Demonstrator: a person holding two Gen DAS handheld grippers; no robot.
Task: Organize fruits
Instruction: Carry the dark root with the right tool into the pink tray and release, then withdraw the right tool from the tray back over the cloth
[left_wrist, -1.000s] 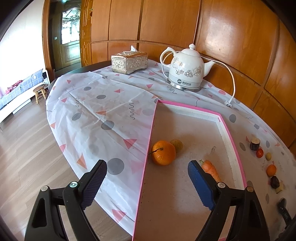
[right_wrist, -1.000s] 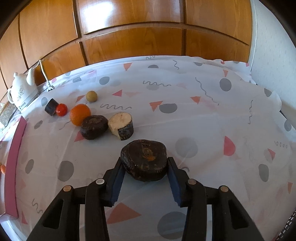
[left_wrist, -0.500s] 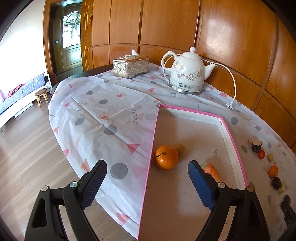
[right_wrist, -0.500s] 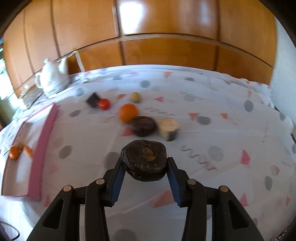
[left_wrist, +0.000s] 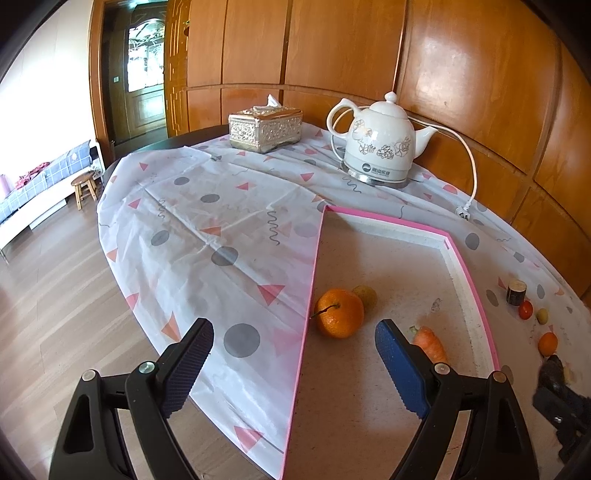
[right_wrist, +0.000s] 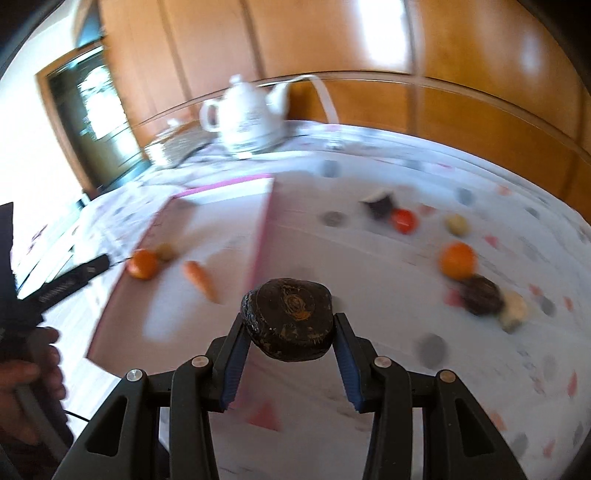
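the right gripper (right_wrist: 291, 354) carries a dark flat fruit (right_wrist: 290, 319) clenched between its pads, just right of the pink tray (right_wrist: 258, 236), a release inside looking next, while the left gripper (left_wrist: 293, 363) hangs released.

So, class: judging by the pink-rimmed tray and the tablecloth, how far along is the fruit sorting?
Done: a large orange, a small yellowish fruit and a carrot lie in the pink-rimmed tray. In hand: the right tongs grip a dark flattened fruit. Left: six pieces on the patterned tablecloth.
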